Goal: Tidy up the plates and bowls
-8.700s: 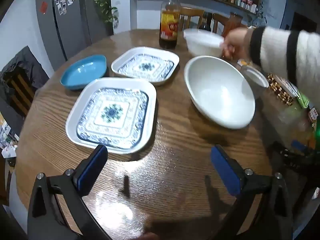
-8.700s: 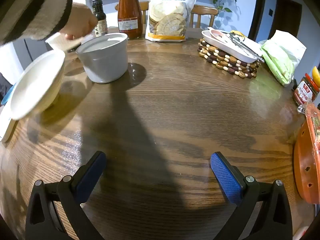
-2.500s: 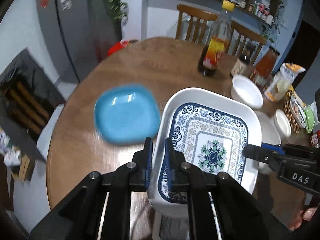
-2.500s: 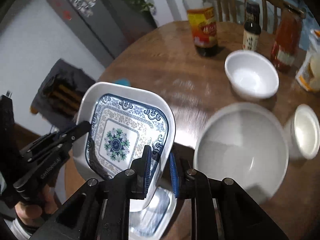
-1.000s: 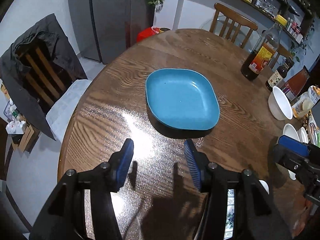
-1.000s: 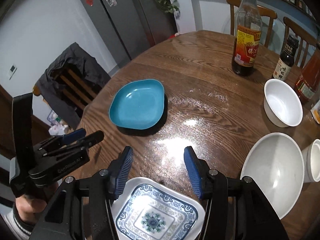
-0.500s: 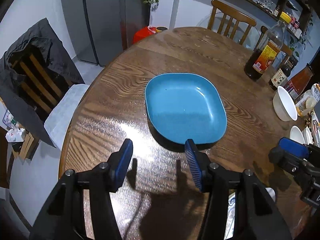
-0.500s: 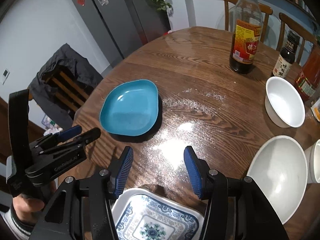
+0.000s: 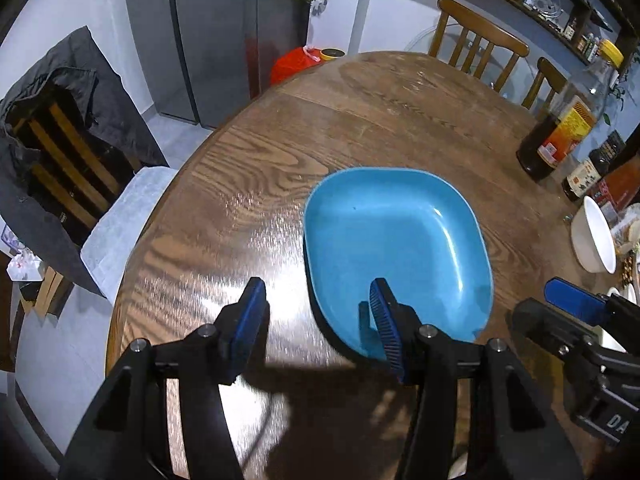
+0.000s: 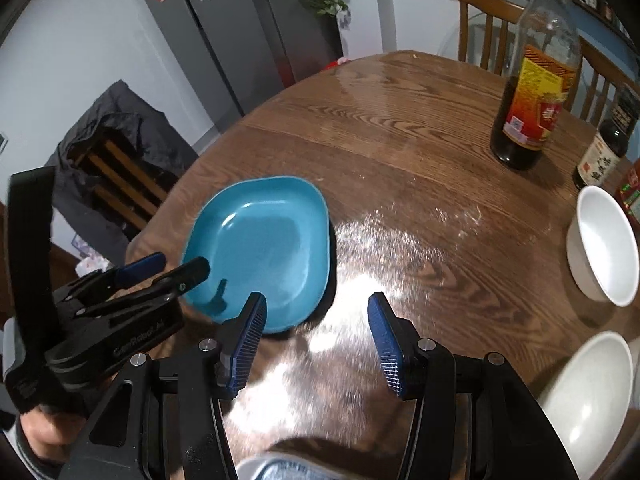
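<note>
A: What is lying on the wooden table [image 9: 360, 112]?
B: A glossy blue plate [image 9: 394, 248], rounded-square and shallow. My left gripper [image 9: 318, 320] and right gripper [image 10: 316, 340] are both hanging near it, jaws apart, empty.

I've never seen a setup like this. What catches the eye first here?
The bright blue plate alone on the brown wooden table, near its edge. Then two black grippers with blue pads closing in, both open and empty: the left gripper at the plate's near rim, the right gripper beside it.
</note>
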Tool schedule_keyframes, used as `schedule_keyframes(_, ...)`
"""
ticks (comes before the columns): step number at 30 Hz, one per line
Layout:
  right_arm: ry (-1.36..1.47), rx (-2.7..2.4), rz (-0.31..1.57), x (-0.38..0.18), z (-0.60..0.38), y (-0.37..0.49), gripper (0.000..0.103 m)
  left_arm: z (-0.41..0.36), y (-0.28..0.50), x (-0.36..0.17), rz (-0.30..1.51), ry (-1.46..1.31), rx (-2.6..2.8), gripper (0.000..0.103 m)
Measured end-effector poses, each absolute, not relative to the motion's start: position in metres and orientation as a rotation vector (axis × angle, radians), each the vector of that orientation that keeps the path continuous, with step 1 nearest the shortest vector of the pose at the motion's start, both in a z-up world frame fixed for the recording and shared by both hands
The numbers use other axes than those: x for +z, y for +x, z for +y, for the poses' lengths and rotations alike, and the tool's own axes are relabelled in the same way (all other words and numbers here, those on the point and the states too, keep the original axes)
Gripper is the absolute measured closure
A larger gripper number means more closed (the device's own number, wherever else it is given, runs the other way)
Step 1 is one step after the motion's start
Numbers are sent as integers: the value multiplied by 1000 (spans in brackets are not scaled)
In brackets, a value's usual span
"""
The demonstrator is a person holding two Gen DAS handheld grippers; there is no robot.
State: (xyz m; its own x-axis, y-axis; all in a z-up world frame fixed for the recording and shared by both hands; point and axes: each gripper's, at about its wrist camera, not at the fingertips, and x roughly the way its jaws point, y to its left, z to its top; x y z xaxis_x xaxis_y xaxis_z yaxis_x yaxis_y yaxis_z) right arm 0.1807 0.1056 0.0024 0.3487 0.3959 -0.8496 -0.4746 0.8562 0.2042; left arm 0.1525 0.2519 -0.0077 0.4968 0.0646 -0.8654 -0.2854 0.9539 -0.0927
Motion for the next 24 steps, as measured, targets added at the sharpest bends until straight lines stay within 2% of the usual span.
schedule_keyframes(9, -76, 574, 1132, -19, 125, 205, 50, 257, 168, -18, 1058, -244, 223, 52)
schedule_keyframes(15, -93, 582, 1140, -23, 133, 209, 50, 259, 173, -22, 1072, -255, 213, 60)
schedule_keyframes(18, -108, 584, 1147, -25, 134, 211, 50, 257, 175, -23, 1071, -239, 210, 70)
schedule_keyframes(20, -119, 583, 1151, -26, 136, 212, 50, 257, 176, -24, 1075, -234, 204, 80)
schedule_keyframes(23, -131, 579, 1152, -28, 137, 213, 50, 257, 177, -24, 1076, -238, 196, 87)
schedule_keyframes(24, -135, 582, 1154, -29, 138, 213, 56, 257, 178, -24, 1076, -241, 195, 88)
